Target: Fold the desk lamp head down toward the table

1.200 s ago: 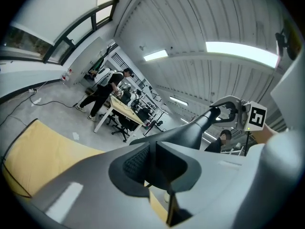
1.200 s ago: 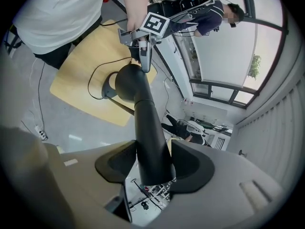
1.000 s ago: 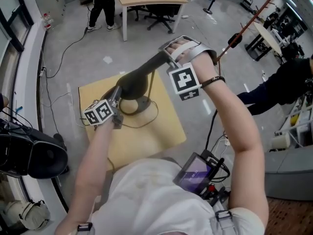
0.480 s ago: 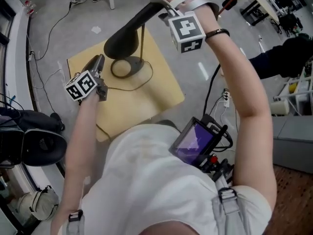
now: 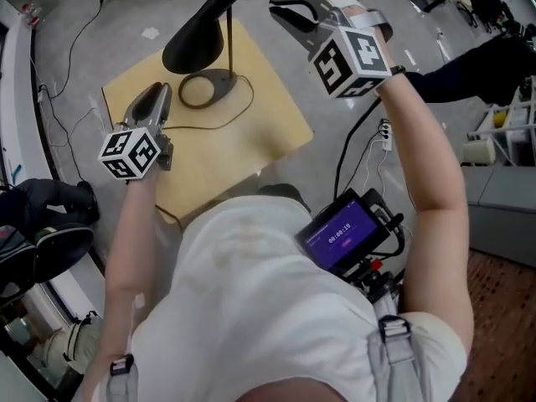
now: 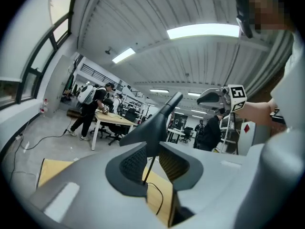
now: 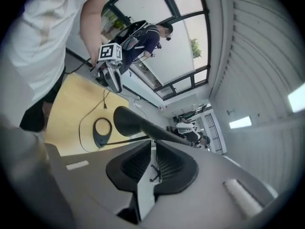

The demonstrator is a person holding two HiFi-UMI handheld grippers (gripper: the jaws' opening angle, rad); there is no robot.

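Fingers (image 7: 136, 165) of the right gripper (image 7: 153, 146) have just been closing to a slim gap with nothing in it. Those of the left gripper (image 6: 151, 149) have closed a little too and stand apart, empty. Between both, touching neither, the lamp (image 5: 196, 45) leans down over its ring base (image 5: 219, 84) on the yellow table (image 5: 251, 145). A desk (image 6: 112, 119) stands beyond.
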